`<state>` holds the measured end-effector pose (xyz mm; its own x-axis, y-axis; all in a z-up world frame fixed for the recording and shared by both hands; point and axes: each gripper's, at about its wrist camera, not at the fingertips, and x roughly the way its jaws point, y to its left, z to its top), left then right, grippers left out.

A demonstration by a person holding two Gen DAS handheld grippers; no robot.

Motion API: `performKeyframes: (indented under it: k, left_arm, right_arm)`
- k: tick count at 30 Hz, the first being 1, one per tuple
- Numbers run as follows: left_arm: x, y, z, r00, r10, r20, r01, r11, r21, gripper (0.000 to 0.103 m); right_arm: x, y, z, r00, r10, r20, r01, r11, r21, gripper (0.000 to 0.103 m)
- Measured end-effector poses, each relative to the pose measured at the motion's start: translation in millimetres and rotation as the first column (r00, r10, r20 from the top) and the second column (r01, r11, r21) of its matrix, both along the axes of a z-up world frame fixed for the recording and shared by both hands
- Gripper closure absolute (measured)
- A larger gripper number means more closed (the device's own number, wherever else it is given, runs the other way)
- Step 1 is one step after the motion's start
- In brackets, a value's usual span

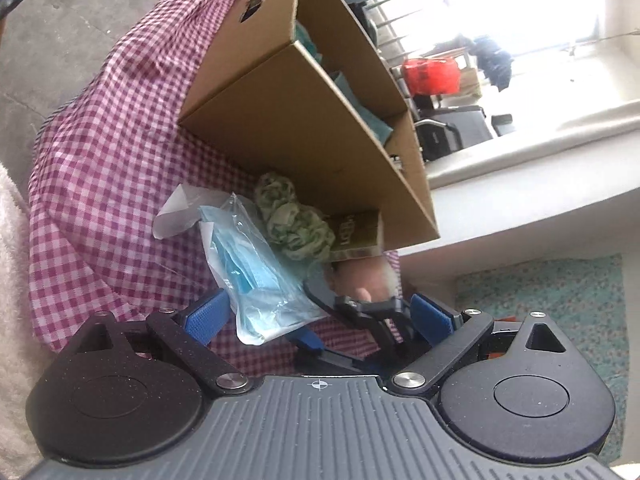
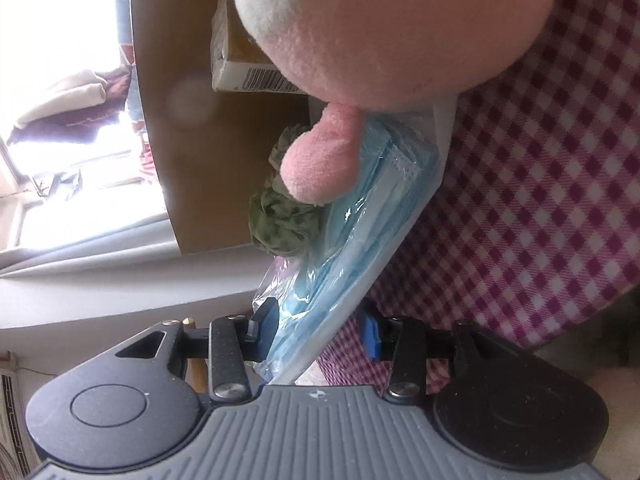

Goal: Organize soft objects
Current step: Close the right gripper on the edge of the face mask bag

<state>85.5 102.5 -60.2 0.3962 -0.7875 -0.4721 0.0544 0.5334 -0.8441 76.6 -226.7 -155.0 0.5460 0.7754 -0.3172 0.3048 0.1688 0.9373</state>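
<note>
My left gripper stands open wide, and its blue pads touch nothing. Between and beyond them hangs a clear bag of blue face masks. The right gripper reaches in from the right. In the right wrist view, my right gripper is shut on the mask bag's lower end. A green patterned scrunchie lies against the open cardboard box. A pink and white plush toy fills the top of the right wrist view, one limb resting over the bag.
A pink and white checked cloth covers the surface under everything. A small carton with a barcode sits by the box. A teal rug, a pale ledge and a bright window lie to the right, concrete floor to the left.
</note>
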Motion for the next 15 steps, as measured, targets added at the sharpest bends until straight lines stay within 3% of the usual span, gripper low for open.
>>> performKeyframes:
  k: [6, 10, 15]
  left_arm:
    - [-0.3, -3.4, 5.0, 0.999, 0.001, 0.039, -0.002, 1.000, 0.028, 0.006]
    - [0.7, -0.4, 2.3, 0.999, 0.004, 0.054, -0.007, 0.998, 0.060, 0.006]
    - [1.9, 11.2, -11.1, 0.999, 0.032, 0.013, -0.033, 0.997, 0.064, 0.006]
  right_arm:
    - [5.8, 7.1, -6.7, 1.000, -0.023, 0.011, 0.023, 0.999, 0.041, 0.082]
    - [5.0, 7.4, -3.4, 0.999, -0.029, 0.029, 0.027, 0.999, 0.043, 0.085]
    - [1.5, 8.5, -4.8, 1.000, -0.021, 0.007, 0.020, 0.997, 0.074, 0.086]
